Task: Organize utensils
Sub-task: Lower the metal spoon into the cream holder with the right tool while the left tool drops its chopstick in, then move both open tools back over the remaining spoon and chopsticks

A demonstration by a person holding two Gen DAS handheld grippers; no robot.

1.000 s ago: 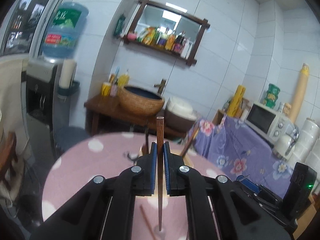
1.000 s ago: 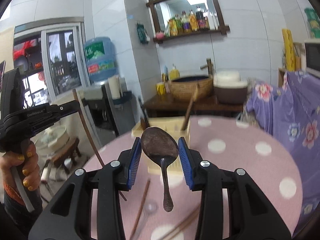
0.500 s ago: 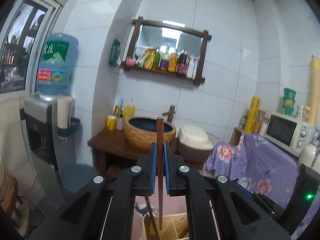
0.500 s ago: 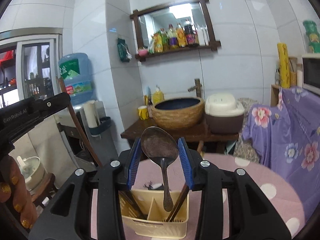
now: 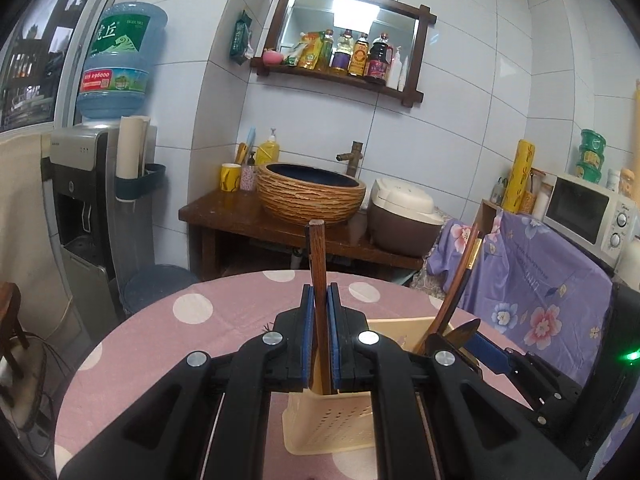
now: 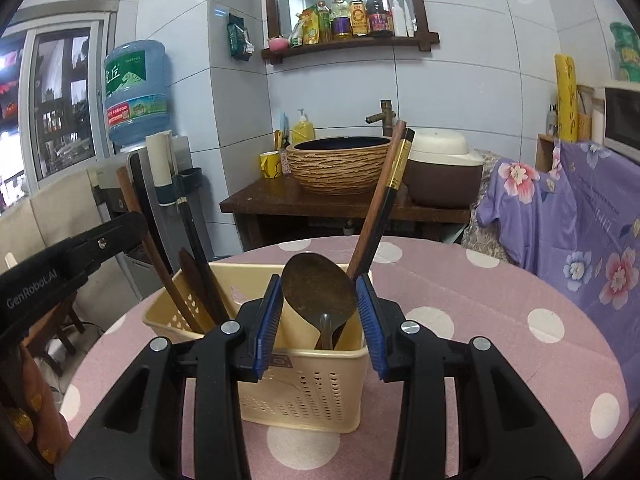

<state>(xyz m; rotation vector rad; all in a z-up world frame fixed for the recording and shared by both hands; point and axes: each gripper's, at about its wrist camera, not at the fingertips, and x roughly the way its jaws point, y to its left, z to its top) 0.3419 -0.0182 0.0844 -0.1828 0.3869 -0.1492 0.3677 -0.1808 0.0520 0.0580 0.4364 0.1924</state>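
Note:
My left gripper (image 5: 320,300) is shut on a brown wooden chopstick (image 5: 318,264), held upright with its lower end inside the cream perforated utensil basket (image 5: 336,428). My right gripper (image 6: 320,300) is shut on a dark metal spoon (image 6: 319,290), bowl up, its handle reaching down into the same basket (image 6: 304,392). Two chopsticks (image 6: 384,196) lean in the basket's right compartment, and dark utensils (image 6: 192,248) lean in its left one. The left gripper's body (image 6: 68,264) shows at the left in the right wrist view.
The basket stands on a round table with a pink polka-dot cloth (image 6: 500,320). Behind it are a wooden stand with a woven basin (image 5: 310,196), a rice cooker (image 5: 404,216), a water dispenser (image 5: 92,184) and a purple-draped counter with a microwave (image 5: 588,212).
Both grippers have tilted back down and come lower over the basket. The chopstick's end and the spoon's handle now sit inside it.

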